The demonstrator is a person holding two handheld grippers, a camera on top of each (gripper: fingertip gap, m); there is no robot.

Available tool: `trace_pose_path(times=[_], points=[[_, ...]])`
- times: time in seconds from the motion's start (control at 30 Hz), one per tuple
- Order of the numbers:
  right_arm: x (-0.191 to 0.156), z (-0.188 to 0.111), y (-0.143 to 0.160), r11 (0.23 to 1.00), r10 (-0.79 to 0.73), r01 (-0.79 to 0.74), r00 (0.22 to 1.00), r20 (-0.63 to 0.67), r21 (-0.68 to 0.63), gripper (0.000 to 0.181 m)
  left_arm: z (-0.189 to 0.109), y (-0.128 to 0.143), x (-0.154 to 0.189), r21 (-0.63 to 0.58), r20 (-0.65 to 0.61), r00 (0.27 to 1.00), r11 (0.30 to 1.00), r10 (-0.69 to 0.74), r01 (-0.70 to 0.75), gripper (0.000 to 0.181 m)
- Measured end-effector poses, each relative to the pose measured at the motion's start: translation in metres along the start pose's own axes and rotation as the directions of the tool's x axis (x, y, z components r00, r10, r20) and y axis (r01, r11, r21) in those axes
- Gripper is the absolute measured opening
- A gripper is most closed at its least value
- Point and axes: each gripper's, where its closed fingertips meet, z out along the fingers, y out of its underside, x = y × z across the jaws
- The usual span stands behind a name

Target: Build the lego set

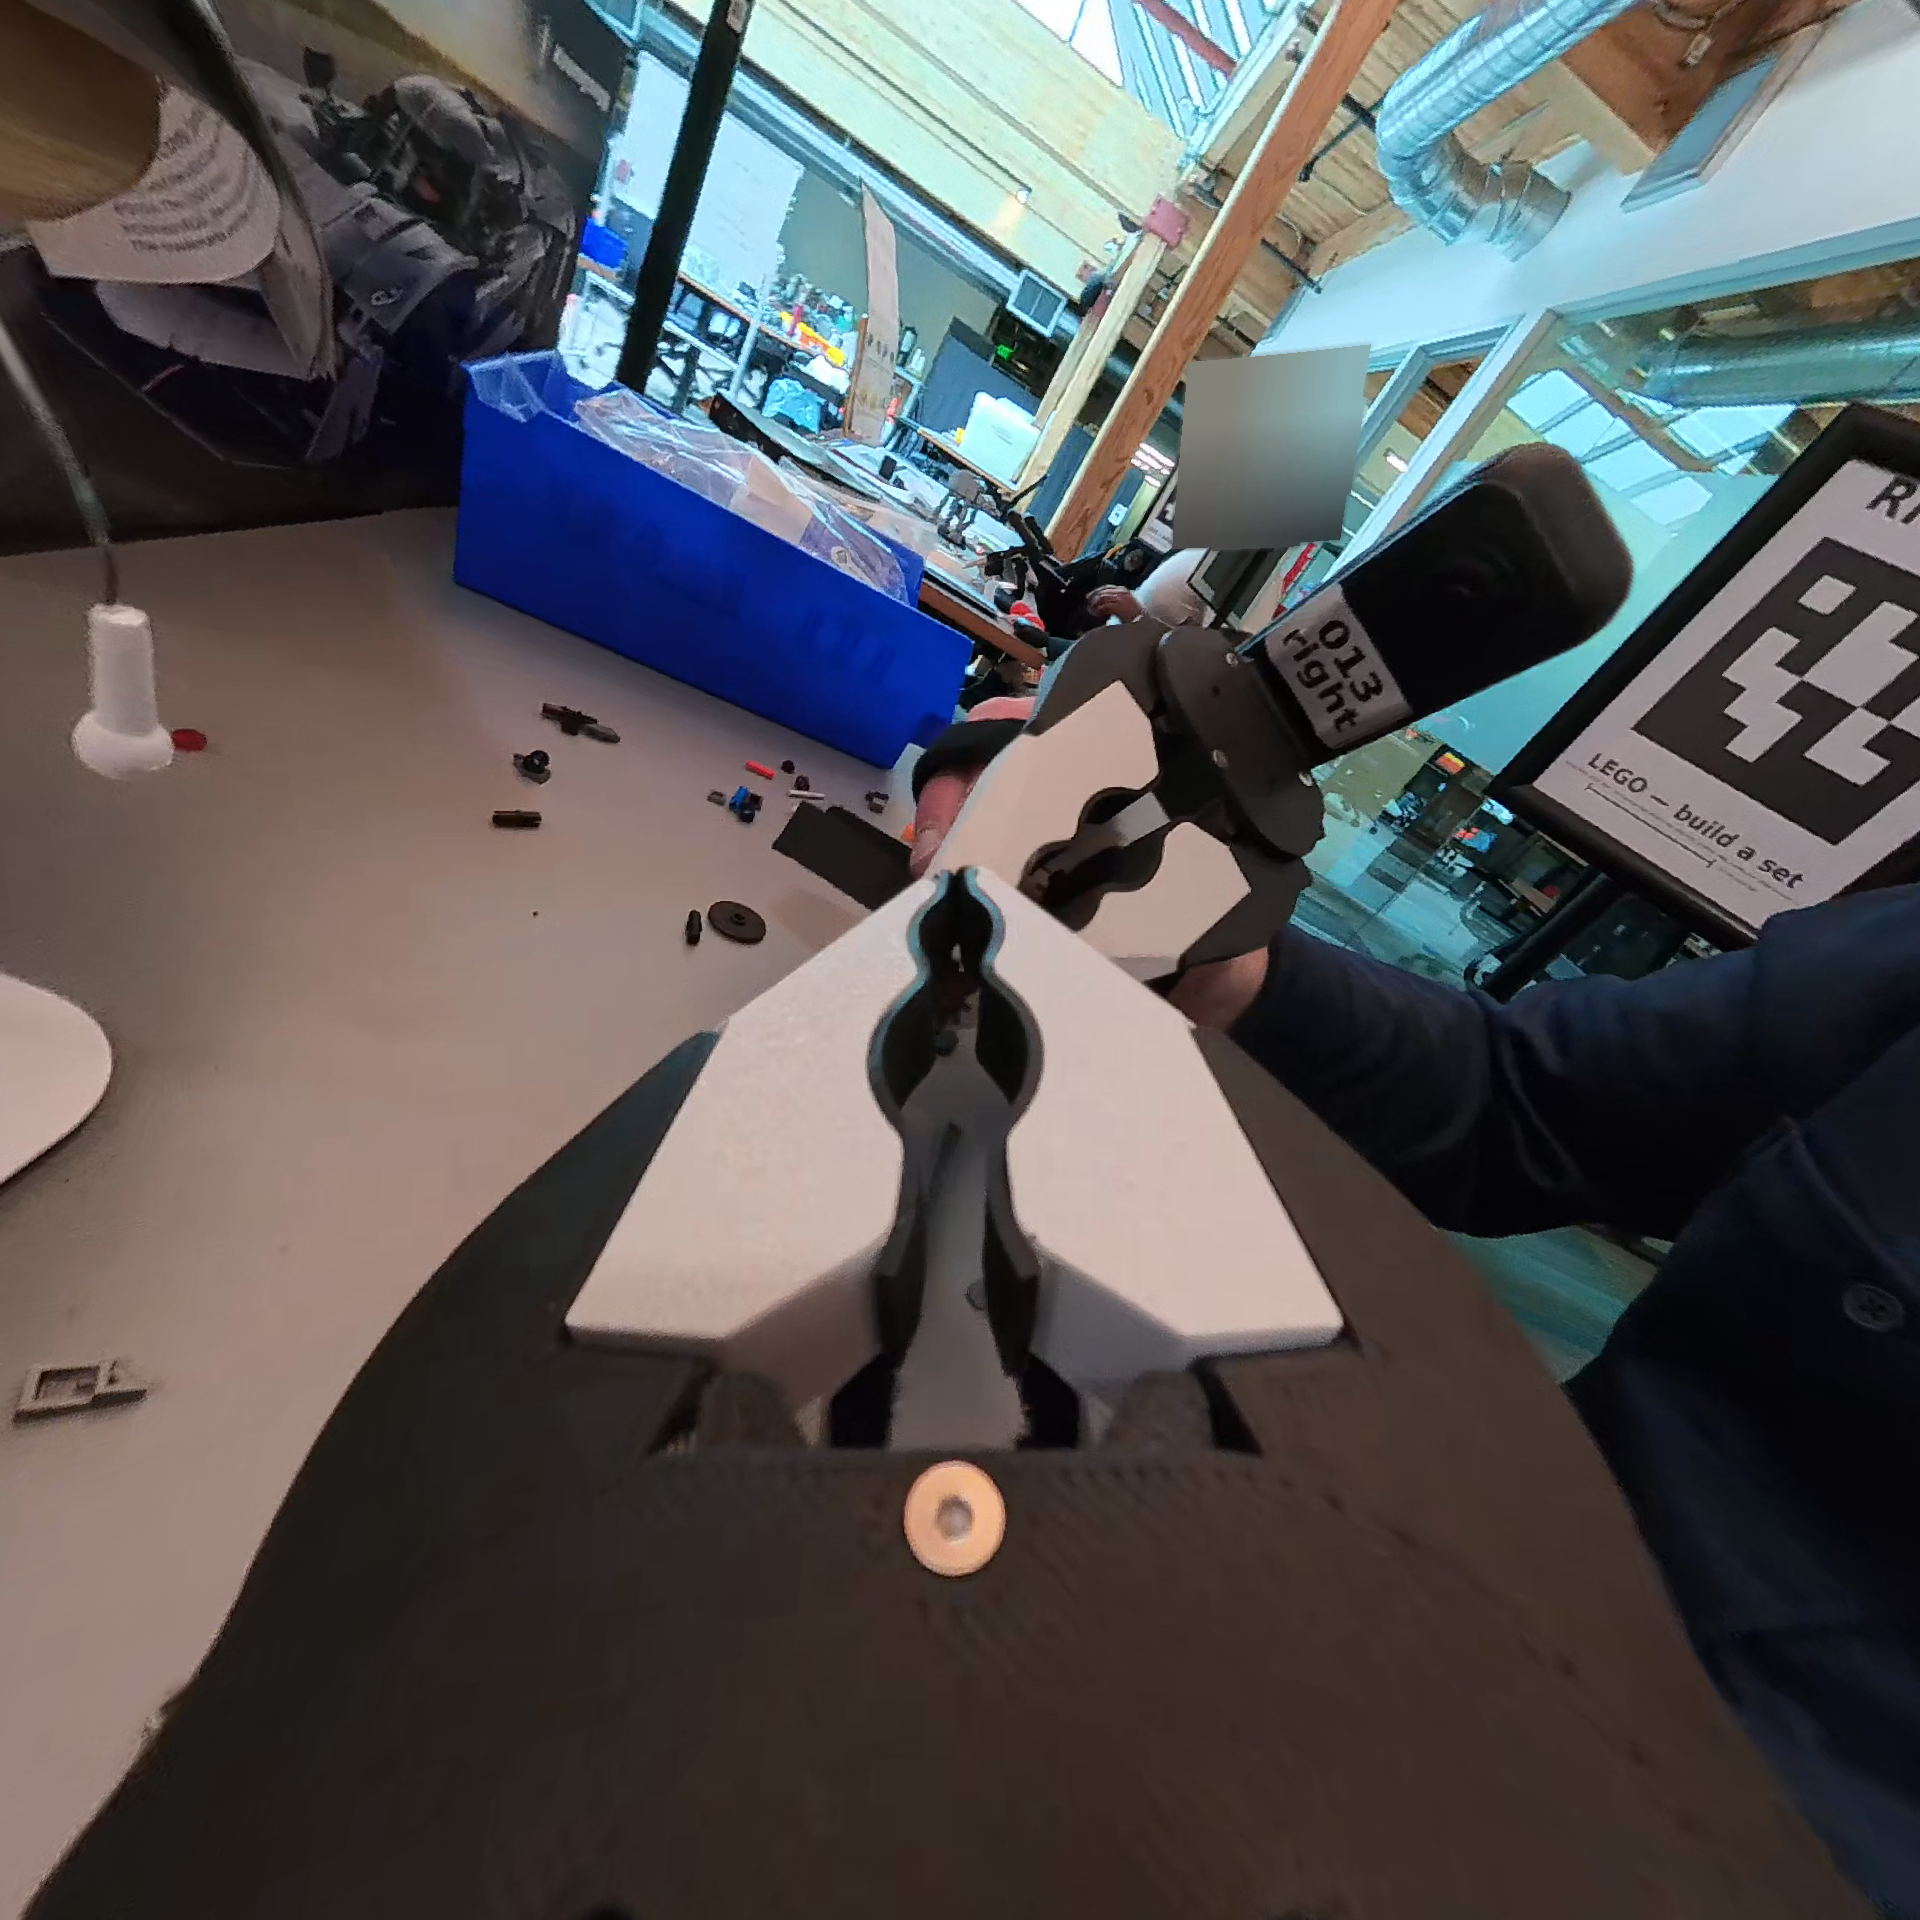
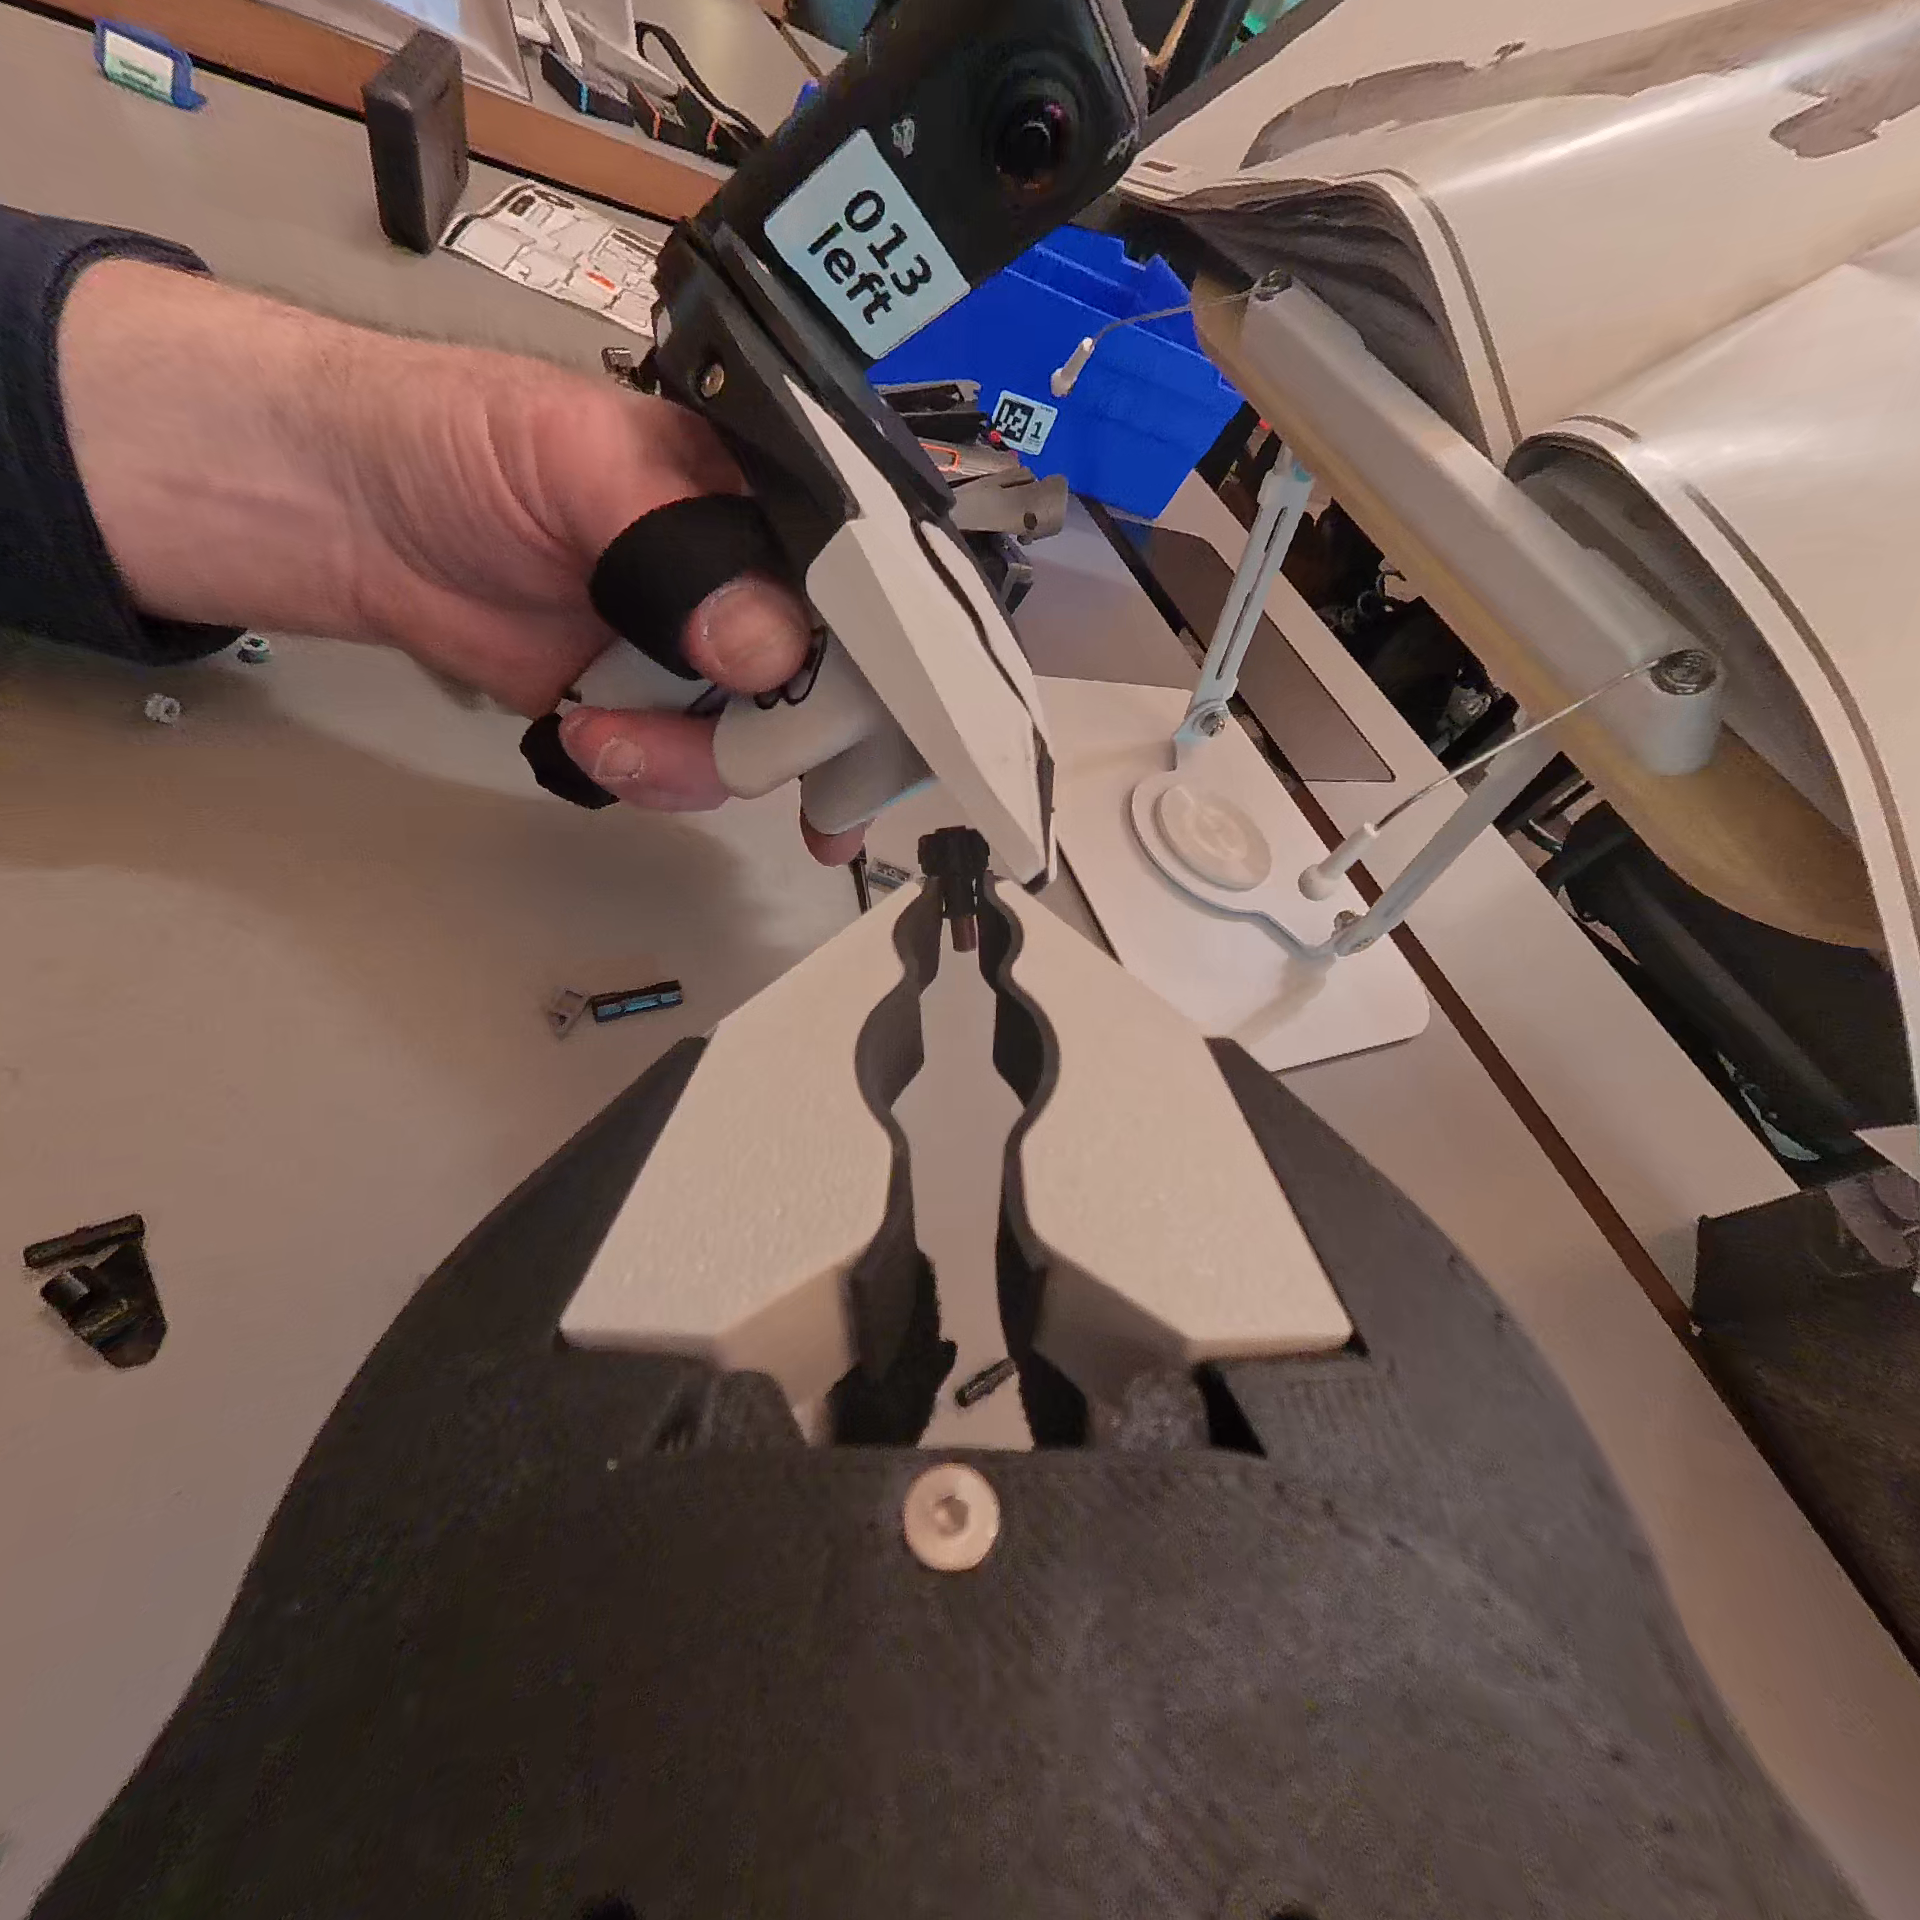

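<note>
R gripper (image 2: 961, 914) is clamped narrow on a small black pin piece (image 2: 954, 883), w/ L gripper (image 2: 1023, 821) pinched shut just beside it, contents unclear. Pin could be dropped if misaligned. Loose parts (image 1: 644, 774) are scattered farther off on table (image 1: 312, 987).

2 tongs show: the left tongs (image 1: 961, 894) and the right tongs (image 2: 956, 904). 1 blue bin (image 1: 665, 592) stands on the surface (image 1: 312, 987). 1 black round disc (image 1: 736, 921) lies there, with 1 short black pin (image 1: 693, 927) just beside it and 1 flat black plate (image 1: 847, 852) near them. 1 red stud (image 1: 188, 740) sits by 1 white post (image 1: 123, 691). 1 grey flat piece (image 1: 78, 1387) lies apart. About 8 more small loose pieces lie scattered beyond the disc; the exact number cannot be told.
</note>
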Motion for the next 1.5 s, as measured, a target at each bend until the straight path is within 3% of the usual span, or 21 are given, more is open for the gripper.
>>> trace_pose_path(times=[0.23, 0.7, 1.03, 1.17, 1.5], points=[[0.001, 0.001, 0.003, 1.0, 0.001, -0.001, 1.0, -0.01, -0.019, 0.004, 0.002, 0.0, 0.002, -0.003, 0.008, 1.0, 1.0, 0.018, -0.018, 0.0], [0.011, -0.003, 0.0, 0.999, -0.026, 0.023, 0.996, -0.082, -0.033, 0.004, 0.0, -0.003, -0.009, 0.022, 0.043, 0.999, 0.999, -0.032, 0.031, 0.022], [0.017, -0.01, -0.005, 0.983, -0.171, 0.156, 0.97, -0.172, -0.097, 0.004, 0.0, 0.0, -0.008, 0.021, 0.015, 0.998, 0.998, -0.06, 0.06, 0.02], [0.017, -0.01, -0.005, 0.974, -0.214, 0.193, 0.959, -0.188, -0.12, 0.004, 0.001, 0.0, -0.003, 0.024, -0.021, 0.998, 0.998, -0.062, 0.063, 0.012], [0.015, -0.008, -0.008, 0.975, -0.212, 0.194, 0.961, -0.179, -0.111, 0.01, -0.002, -0.002, -0.002, 0.023, -0.016, 1.0, 0.999, -0.026, 0.027, 0.011]])
